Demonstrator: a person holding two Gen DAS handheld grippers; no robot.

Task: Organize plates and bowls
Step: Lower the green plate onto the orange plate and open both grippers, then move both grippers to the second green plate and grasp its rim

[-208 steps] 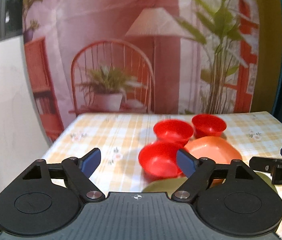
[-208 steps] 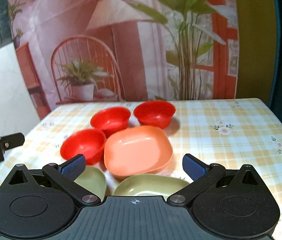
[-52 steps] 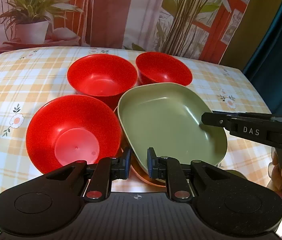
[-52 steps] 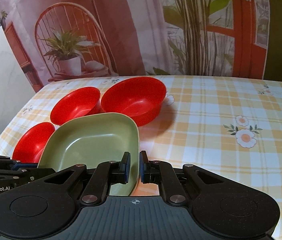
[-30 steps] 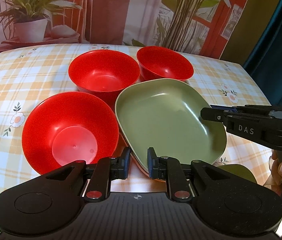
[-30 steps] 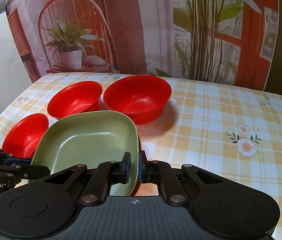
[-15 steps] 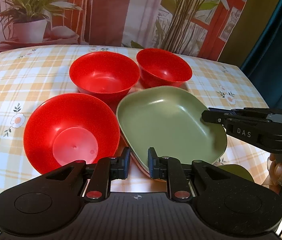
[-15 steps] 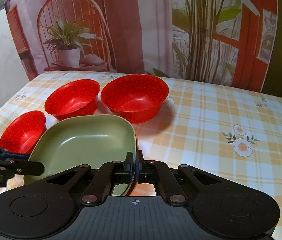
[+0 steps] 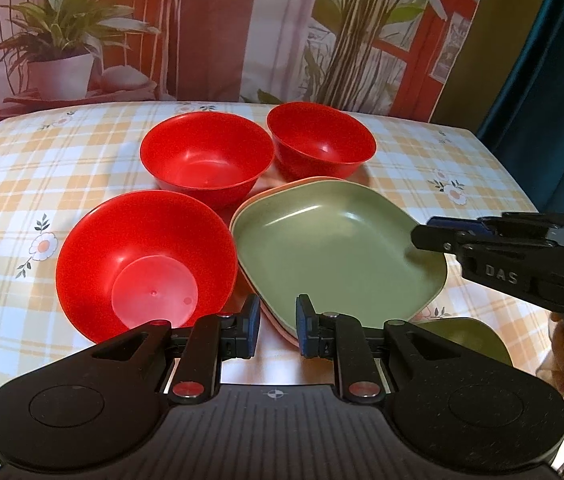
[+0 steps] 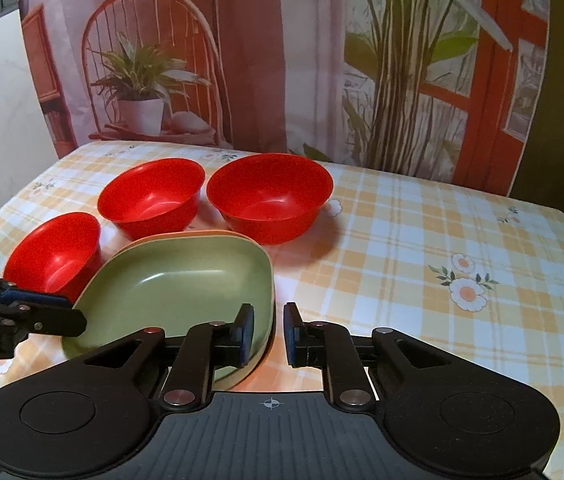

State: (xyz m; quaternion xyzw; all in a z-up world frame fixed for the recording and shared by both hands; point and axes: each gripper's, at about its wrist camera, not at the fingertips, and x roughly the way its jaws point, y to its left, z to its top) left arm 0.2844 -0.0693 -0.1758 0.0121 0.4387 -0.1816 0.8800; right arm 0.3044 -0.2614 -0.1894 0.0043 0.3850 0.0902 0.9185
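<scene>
Since 0.5 s ago: right gripper parted off the rim of the green rounded-square plastic plate; jaws now slightly apart, holding nothing.

Yellow-checked flowered tablecloth under everything. Green plate nested on orange rounded-square plastic plate, only its rim showing. Second green plate partly hidden, near right.

Three red round plastic bowls: nearest bowl just beside stack, middle bowl, far bowl.

Left gripper gaping narrowly, empty, just before stack's near edge.
</scene>
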